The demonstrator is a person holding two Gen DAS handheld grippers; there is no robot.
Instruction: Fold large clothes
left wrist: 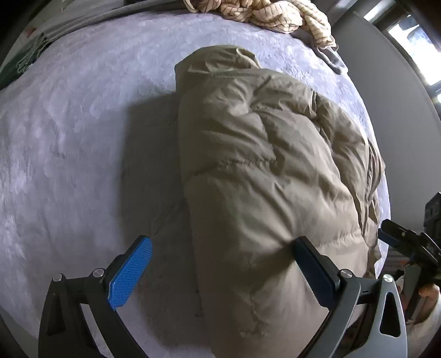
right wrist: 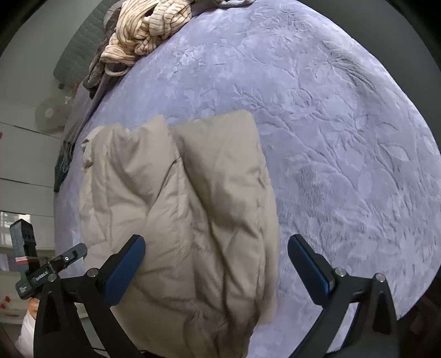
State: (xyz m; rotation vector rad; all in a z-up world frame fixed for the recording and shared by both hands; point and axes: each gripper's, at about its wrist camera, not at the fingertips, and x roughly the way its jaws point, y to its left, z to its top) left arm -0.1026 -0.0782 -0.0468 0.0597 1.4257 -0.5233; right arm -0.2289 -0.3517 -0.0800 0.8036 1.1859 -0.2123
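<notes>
My puffy tan coat (left wrist: 270, 165) lies folded lengthwise into a long bundle near the bed's (left wrist: 82, 124) edge, so I can double it next. It looks thick, quilted, creased. My left tongs (left wrist: 220, 267) and right tongs (right wrist: 216, 264) hang wide open above it, gripping nothing.

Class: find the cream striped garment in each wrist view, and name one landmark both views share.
Left wrist: striped garment bunched at top centre, at the bed's far edge.
Right wrist: striped garment at top left.
Shared landmark: the folded beige puffer jacket on the lavender blanket.
</notes>
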